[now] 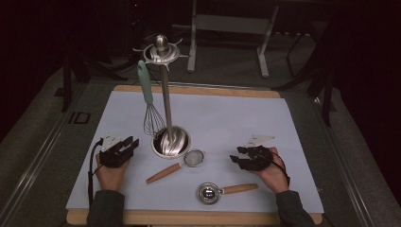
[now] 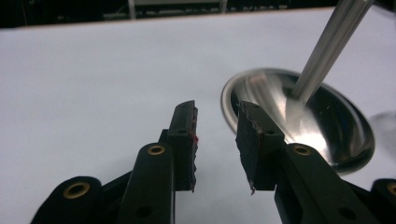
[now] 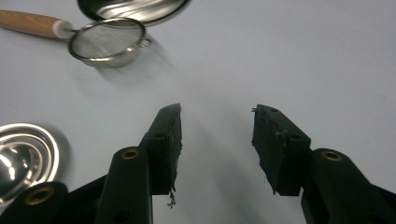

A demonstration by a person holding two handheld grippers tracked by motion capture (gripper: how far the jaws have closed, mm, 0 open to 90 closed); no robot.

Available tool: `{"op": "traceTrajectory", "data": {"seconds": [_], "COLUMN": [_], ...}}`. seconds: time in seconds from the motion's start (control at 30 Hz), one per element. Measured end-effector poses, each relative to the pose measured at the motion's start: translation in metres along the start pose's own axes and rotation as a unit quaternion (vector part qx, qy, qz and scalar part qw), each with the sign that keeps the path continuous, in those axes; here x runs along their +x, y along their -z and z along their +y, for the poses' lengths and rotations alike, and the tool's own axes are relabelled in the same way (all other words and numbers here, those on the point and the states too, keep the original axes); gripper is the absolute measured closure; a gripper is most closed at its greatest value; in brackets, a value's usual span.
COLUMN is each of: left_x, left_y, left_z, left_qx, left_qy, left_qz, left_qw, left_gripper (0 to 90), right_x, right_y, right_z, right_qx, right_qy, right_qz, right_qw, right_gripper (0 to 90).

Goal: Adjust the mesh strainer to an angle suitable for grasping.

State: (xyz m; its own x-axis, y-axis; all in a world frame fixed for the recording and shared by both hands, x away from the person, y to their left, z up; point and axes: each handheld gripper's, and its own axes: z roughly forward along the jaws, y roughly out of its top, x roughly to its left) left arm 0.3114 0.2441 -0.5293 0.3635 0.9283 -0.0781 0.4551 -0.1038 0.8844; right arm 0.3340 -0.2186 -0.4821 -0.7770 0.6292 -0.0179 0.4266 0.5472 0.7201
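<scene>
- High view: your left gripper (image 1: 124,147) rests on the white worktop (image 1: 227,118), fingers apart and empty, beside the steel utensil stand (image 1: 166,101) holding the mint-handled whisk (image 1: 147,97).
- Your right gripper (image 1: 242,157), fingers wide and empty, faces the wooden-handled mesh strainer (image 1: 182,163), ready to reach it.

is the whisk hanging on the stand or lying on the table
Hanging. The whisk hangs upright from the stand, green handle up at the top ring, wires down beside the base.

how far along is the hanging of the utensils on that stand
Done: the teal-handled wire whisk hangs from the tall steel utensil stand. In hand: nothing; left gripper and right gripper are open and empty. Left: the small wooden-handled mesh strainer and wooden-handled steel measuring scoop lie on the white mat.
</scene>
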Motion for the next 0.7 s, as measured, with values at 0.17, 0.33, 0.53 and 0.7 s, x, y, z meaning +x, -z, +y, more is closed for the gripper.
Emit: {"op": "traceTrajectory", "data": {"seconds": [0.17,0.33,0.53,0.7], "left_x": [0.001,0.001,0.004,0.004], "left_y": [-0.006,-0.008,-0.006,-0.006], "left_z": [-0.005,-0.006,-0.007,-0.007], "left_qx": [0.014,0.019,0.01,0.01], "left_qy": [0.004,0.005,0.022,0.023], "left_qz": [-0.004,-0.006,-0.012,-0.01], "left_qw": [0.9999,0.9998,0.9996,0.9996], "left_gripper": [67.4,66.7,66.5,66.1], "right_x": [0.015,0.027,0.042,0.055], "right_y": [-0.011,-0.025,-0.042,-0.054], "right_z": [0.018,0.037,0.054,0.064], "right_qx": [0.011,0.018,0.027,0.028], "right_qy": [0.035,0.061,0.092,0.106], "right_qz": [0.014,0.028,0.055,0.073], "right_qw": [0.9992,0.9976,0.9938,0.9913], "right_gripper": [51.9,51.3,50.9,50.9]}}
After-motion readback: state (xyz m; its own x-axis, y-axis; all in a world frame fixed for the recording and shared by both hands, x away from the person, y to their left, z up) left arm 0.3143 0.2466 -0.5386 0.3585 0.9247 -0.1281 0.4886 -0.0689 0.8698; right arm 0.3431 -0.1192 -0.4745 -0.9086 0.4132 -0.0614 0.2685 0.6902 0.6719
